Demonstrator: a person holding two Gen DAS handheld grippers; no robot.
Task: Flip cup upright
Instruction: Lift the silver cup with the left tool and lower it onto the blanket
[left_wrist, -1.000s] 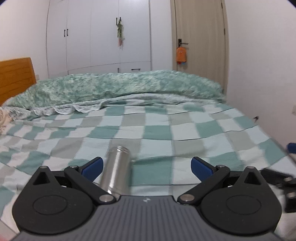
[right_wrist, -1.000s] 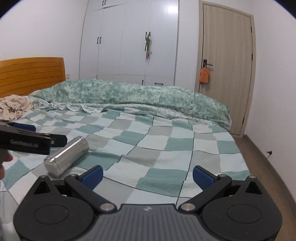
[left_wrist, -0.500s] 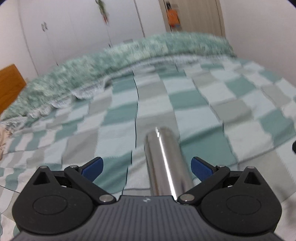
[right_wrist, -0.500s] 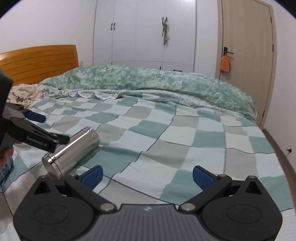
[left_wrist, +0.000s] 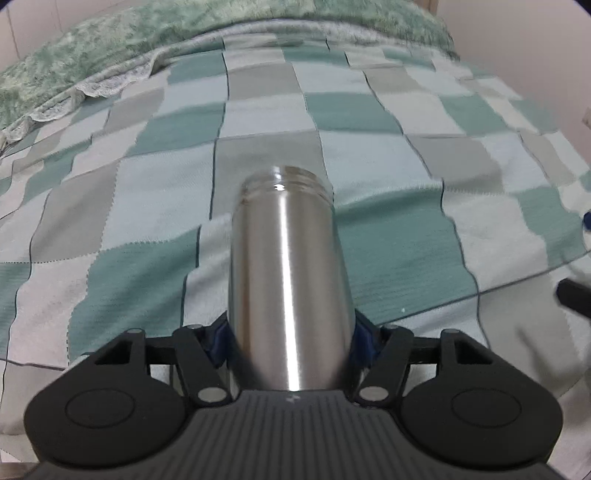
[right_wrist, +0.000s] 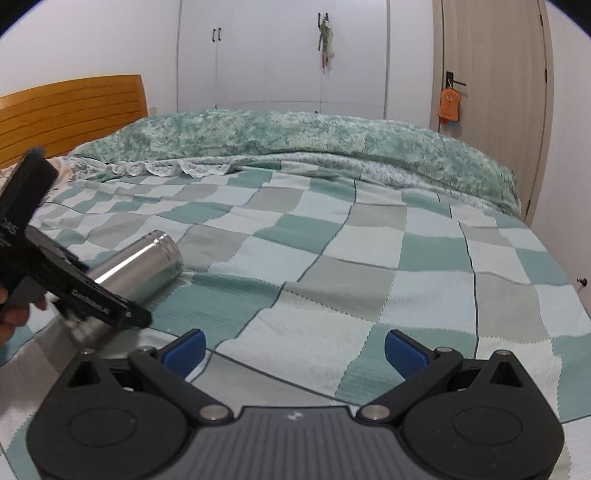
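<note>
A stainless steel cup (left_wrist: 288, 280) lies on its side on the checked bedspread (left_wrist: 369, 110), its threaded mouth pointing away from me. My left gripper (left_wrist: 290, 334) is shut on the cup near its base, blue pads (left_wrist: 364, 338) pressed to both sides. In the right wrist view the cup (right_wrist: 140, 266) lies at the left with the left gripper (right_wrist: 92, 299) clamped around it. My right gripper (right_wrist: 293, 350) is open and empty, above the bedspread to the right of the cup.
A rumpled green duvet (right_wrist: 314, 140) lies across the far side of the bed. A wooden headboard (right_wrist: 74, 107) is at the left, white wardrobes (right_wrist: 280, 55) and a door (right_wrist: 491, 92) behind. The bed's right edge (right_wrist: 569, 280) drops to the floor.
My left gripper has moved forward and down over the cup and closed on its base end. My right gripper has stayed open and shifted slightly.
</note>
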